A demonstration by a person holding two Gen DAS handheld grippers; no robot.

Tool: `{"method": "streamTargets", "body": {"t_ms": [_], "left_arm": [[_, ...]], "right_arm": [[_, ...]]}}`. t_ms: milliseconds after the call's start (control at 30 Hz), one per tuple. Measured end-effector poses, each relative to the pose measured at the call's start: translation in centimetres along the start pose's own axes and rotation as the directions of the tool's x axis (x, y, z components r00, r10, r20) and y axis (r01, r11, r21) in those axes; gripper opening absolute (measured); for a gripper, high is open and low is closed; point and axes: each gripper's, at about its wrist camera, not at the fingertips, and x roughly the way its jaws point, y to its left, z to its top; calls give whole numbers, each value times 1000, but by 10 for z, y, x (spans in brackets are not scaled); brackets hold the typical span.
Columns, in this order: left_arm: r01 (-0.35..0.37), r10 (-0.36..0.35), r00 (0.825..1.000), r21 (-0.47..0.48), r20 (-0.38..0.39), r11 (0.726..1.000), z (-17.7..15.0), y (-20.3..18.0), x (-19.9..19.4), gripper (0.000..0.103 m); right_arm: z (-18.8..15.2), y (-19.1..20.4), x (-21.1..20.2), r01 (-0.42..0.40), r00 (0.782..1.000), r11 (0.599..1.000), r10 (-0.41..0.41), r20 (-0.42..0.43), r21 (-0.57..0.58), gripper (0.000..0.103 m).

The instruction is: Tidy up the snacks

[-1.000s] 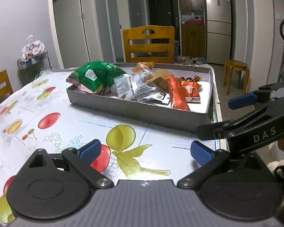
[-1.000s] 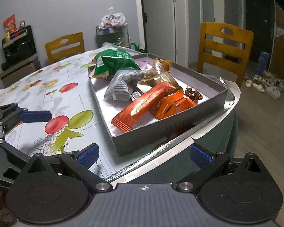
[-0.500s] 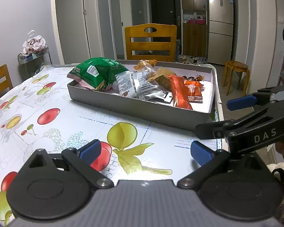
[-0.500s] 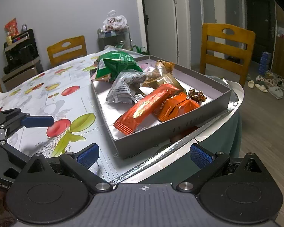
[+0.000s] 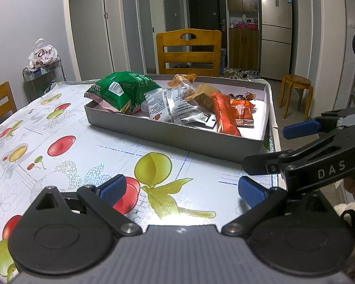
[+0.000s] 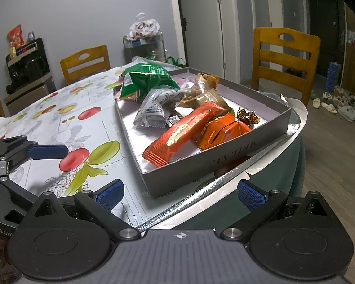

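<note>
A grey tray (image 5: 177,137) sits near the table's edge, holding the snacks: a green bag (image 5: 120,90) at its 10 o'clock corner, a silver packet (image 5: 168,106) beside it at the centre, brown wrappers (image 5: 201,94) toward 12, a long orange bar (image 5: 224,113) and an orange pack (image 6: 220,130) at 4, foil candies (image 6: 247,116) toward 2. Both tools are empty with fingers spread wide: the left gripper (image 5: 181,189) hovers over the fruit-print tablecloth (image 5: 59,146) at the tray's 6 o'clock, the right gripper (image 6: 181,190) off the tray's near corner. A wooden chair (image 5: 189,49) stands beyond the tray, a fridge (image 5: 275,30) at 1 o'clock
</note>
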Motion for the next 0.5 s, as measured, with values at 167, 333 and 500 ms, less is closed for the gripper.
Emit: {"method": "streamTargets", "body": {"t_ms": [167, 333, 500], "left_arm": [[-1, 1, 1000, 0, -2, 1000, 0, 0, 0, 102], [-1, 1, 1000, 0, -3, 1000, 0, 1, 0, 102], [-1, 1, 1000, -1, -6, 1000, -1, 1, 0, 102]], "right_arm": [[-1, -1, 0, -4, 1000, 1000, 4, -2, 8, 103], [-1, 0, 1, -5, 1000, 1000, 5, -2, 9, 103], [-2, 0, 1, -8, 1000, 1000, 8, -5, 14, 103]]}}
